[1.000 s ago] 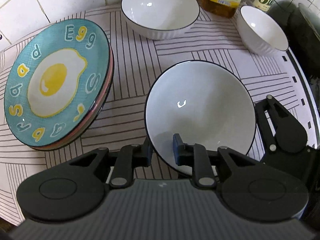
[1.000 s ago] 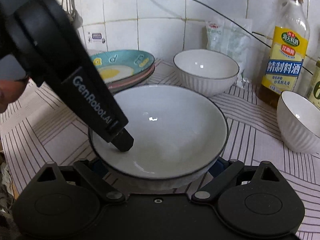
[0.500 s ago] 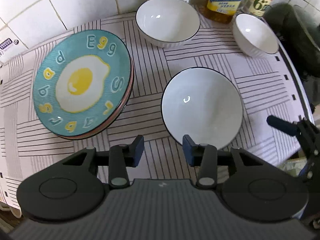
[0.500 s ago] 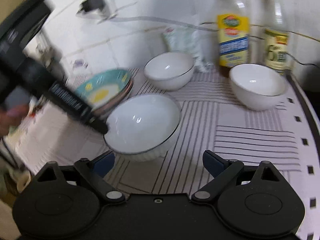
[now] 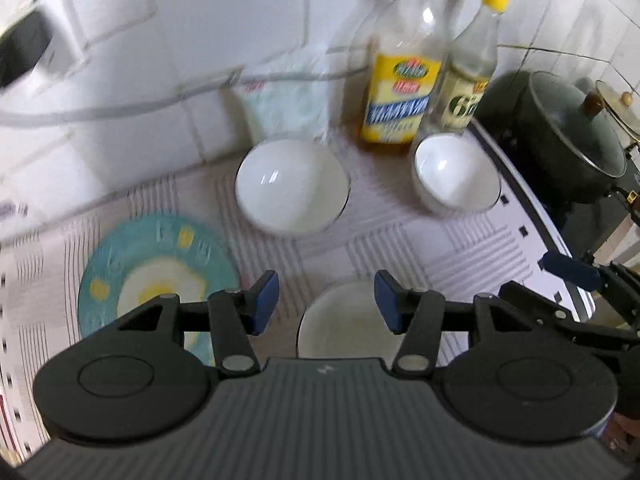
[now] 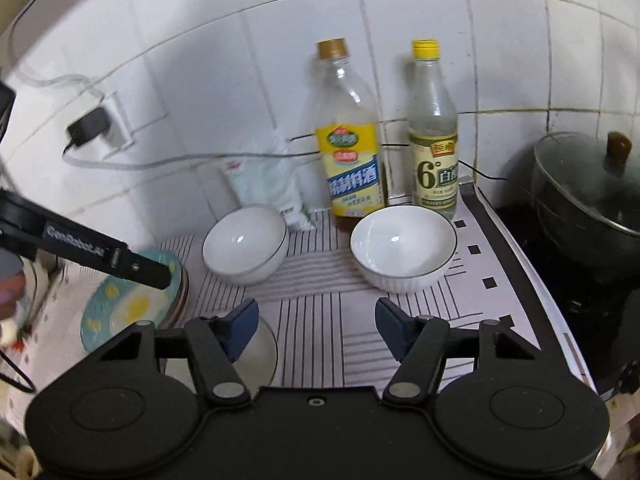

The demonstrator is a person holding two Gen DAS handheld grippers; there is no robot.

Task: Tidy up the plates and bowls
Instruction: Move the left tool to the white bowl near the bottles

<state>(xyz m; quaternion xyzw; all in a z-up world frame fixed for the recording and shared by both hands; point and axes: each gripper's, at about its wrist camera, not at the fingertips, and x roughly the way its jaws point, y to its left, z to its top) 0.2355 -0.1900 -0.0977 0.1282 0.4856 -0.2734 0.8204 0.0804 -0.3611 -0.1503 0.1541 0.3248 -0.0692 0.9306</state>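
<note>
The tabletop (image 6: pixel 320 320) wears a white cloth printed with black stripes and small black squares, and runs up to a white tiled wall. To its right sits a dark lidded pot (image 6: pixel 592 208) on the stove. On the left of the tabletop lies a teal plate (image 5: pixel 160 276) with a fried egg painted in the middle and yellow and white letters round the rim, too blurred to read; it tops a small stack whose pink edges show in the right wrist view. Three white bowls with thin dark rims stand apart: one near the wall (image 6: pixel 245 245), one with a ribbed outside (image 6: pixel 403 249) in front of the bottles, and a third bowl (image 5: pixel 352 328) nearest, just below the left tool (image 5: pixel 327 302), whose blue-padded fingers stand wide with nothing between them. The right tool (image 6: pixel 316 326) is likewise spread wide and holds nothing. Behind the bowls stand a yellow-labelled bottle (image 6: pixel 349 152) with Chinese writing and a smaller bottle (image 6: pixel 434 140) marked "6°". The left tool's arm, seen from the right wrist, reads "GenRobot.AI".
</note>
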